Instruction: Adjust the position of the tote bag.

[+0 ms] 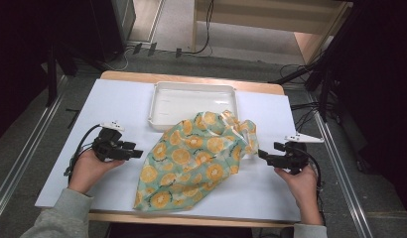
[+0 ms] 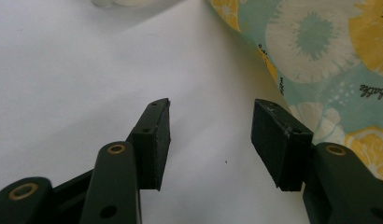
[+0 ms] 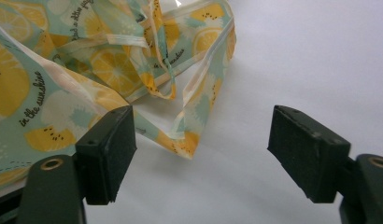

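Both grippers stand released: the left gripper (image 1: 135,153) just beside the lemon-print bag (image 1: 191,158), the right gripper (image 1: 262,155) at its handles. The bag lies crumpled on the white board (image 1: 117,99), overlapping the tray (image 1: 191,101). No grasp made yet; handling remains.

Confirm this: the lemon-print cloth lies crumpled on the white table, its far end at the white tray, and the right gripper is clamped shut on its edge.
Not quite. The right gripper is open; the right gripper view shows its jaws wide apart beside the cloth's edge, not pressing it. The rest holds: the cloth lies crumpled on the table, reaching the tray.
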`<state>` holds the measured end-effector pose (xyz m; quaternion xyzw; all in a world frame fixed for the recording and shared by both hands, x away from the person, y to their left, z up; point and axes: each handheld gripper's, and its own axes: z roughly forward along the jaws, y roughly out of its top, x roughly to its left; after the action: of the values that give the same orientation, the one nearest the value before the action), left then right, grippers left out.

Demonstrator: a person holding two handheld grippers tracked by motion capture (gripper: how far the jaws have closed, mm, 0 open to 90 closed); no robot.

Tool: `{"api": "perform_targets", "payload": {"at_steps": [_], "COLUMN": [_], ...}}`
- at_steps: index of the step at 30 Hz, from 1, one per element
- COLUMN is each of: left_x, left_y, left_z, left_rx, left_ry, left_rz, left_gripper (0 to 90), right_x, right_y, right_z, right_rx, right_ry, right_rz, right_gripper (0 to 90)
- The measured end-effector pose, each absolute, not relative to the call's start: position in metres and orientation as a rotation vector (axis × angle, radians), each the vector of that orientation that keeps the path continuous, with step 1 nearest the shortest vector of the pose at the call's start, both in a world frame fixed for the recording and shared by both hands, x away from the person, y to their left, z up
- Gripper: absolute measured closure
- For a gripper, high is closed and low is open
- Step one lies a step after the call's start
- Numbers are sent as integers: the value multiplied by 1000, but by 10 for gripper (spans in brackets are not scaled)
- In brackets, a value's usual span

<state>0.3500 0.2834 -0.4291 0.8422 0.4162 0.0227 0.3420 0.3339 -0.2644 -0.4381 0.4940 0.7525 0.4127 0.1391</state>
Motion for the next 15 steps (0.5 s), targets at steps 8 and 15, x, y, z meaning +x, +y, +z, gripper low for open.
{"api": "perform_targets", "payload": {"at_steps": [8, 15], "left_x": [348, 348], "left_y": [281, 281], "left_z": [-429, -428], "left_rx": [2205, 2204], "left_ry": [1053, 1036], "left_rz": [80, 78], "left_gripper": [421, 410], "right_x": [332, 331], "right_y": [-262, -259], "right_z": [-434, -430], "right_rx": [1416, 1404], "right_ry": [2162, 2157], "right_rz": [1190, 1188], "right_gripper": [319, 342]}}
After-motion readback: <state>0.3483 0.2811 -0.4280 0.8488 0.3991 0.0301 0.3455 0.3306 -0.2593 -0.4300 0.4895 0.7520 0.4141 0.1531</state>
